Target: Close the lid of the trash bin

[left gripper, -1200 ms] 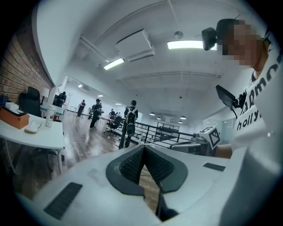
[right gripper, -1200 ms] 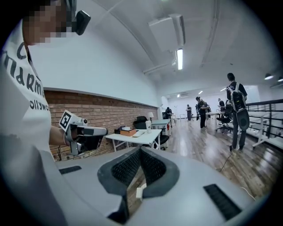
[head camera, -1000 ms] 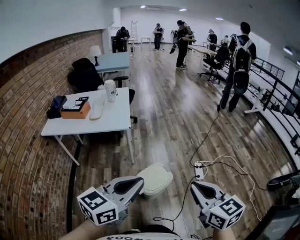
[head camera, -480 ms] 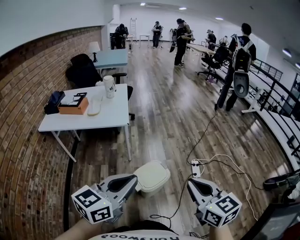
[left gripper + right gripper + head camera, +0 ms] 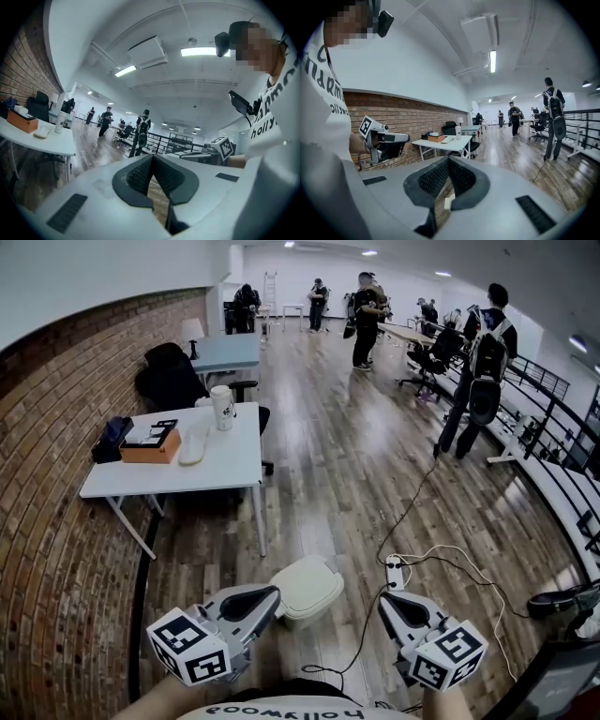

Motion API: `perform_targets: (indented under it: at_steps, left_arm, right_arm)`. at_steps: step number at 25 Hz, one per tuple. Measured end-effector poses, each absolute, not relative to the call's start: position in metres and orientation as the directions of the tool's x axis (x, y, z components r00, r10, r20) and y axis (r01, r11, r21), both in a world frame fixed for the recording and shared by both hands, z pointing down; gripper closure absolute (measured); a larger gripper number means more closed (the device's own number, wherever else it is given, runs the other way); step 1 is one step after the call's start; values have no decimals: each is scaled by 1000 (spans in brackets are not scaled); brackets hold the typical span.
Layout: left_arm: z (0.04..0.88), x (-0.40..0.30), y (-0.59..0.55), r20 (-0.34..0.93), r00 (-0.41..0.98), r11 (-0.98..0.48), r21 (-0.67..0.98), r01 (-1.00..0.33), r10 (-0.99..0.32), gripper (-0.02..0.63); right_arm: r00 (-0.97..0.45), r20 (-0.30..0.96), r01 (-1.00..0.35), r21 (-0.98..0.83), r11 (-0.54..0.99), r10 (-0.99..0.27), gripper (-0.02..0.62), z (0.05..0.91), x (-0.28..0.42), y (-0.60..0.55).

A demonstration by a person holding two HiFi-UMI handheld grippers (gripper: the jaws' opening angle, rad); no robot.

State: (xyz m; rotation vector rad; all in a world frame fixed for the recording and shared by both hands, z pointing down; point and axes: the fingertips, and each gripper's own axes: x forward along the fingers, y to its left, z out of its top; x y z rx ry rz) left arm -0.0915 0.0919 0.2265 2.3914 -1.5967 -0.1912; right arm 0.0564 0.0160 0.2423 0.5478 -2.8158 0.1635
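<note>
A cream trash bin [image 5: 308, 585] stands on the wooden floor just ahead of me, its lid lying flat on top. In the head view my left gripper [image 5: 272, 594] hangs low with its tip beside the bin's left edge; whether it touches is unclear. My right gripper [image 5: 384, 601] is held apart, to the right of the bin. The left gripper [image 5: 151, 158] and the right gripper [image 5: 449, 159] both show jaws meeting at the tip, with nothing between them. Both gripper views look out across the room, so the bin is hidden in them.
A white table [image 5: 230, 470] with an orange box and a cup stands by the brick wall [image 5: 56, 549] at the left. A power strip [image 5: 395, 573] and cables lie on the floor to the right of the bin. Several people stand far down the room.
The head view has shifted slightly. Both grippers stay low in front of me and shut, and the bin looks the same.
</note>
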Motion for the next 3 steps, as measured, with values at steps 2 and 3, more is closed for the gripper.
perform_targets:
  at_steps: [2,3]
  left_arm:
    - [227,-90,91,35,388,-363,288,-886,-921,600]
    - [227,-90,91,36,389,-363,289,-886,-921,600]
  right_arm:
    - [-892,286,-380,-55,923,-350,586,243,57,15]
    - [-891,288,-379,-52,924,-350,586,243,57,15]
